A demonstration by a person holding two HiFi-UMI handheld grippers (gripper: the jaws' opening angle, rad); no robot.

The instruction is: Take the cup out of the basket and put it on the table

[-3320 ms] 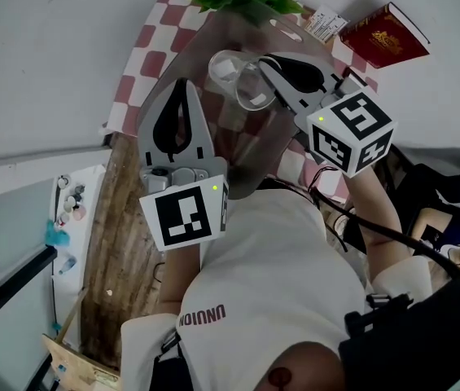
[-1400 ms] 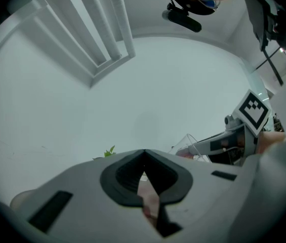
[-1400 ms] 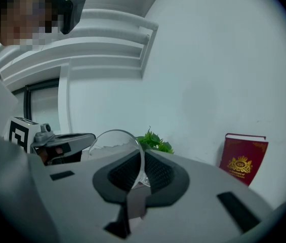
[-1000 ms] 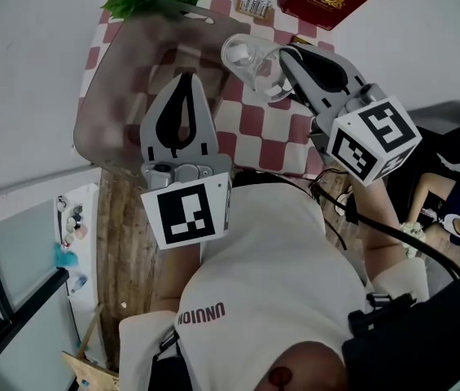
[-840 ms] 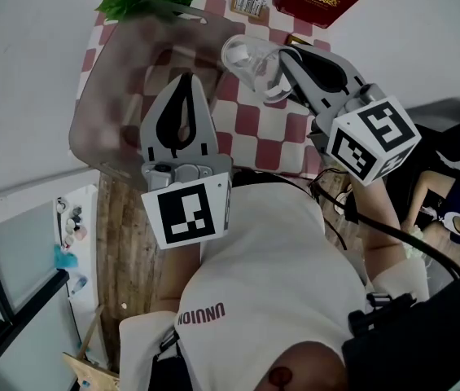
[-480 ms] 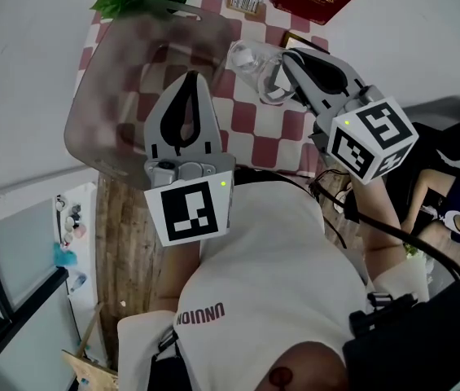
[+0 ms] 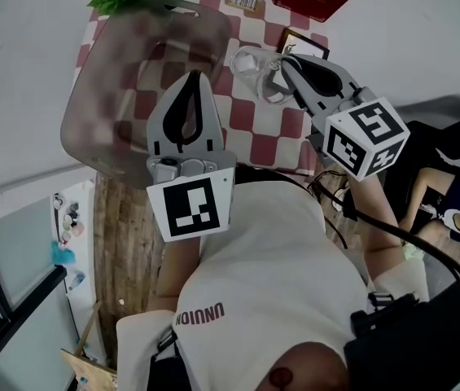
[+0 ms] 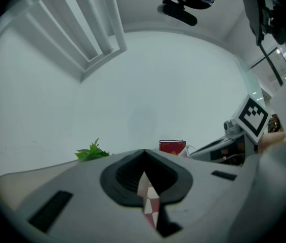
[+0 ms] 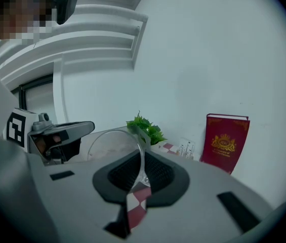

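"So, anything set down on the cloth [image 7: 250, 133] yet?"

"Can't tell, but it's close. The basket [image 7: 99, 63] looks empty. The left gripper [image 7: 191, 78] hangs over it, jaws together on nothing, out of the way. The right gripper [image 7: 285, 62], tipped down for the set-down, I'd guess, pinches the cup [image 7: 250, 59] by its wall, just beside the basket."

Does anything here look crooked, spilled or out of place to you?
Only the clear cup: the right gripper pinches its wall, so it is tilted on its side over the checkered cloth, beside the basket, not standing upright. Nothing looks spilled or broken.
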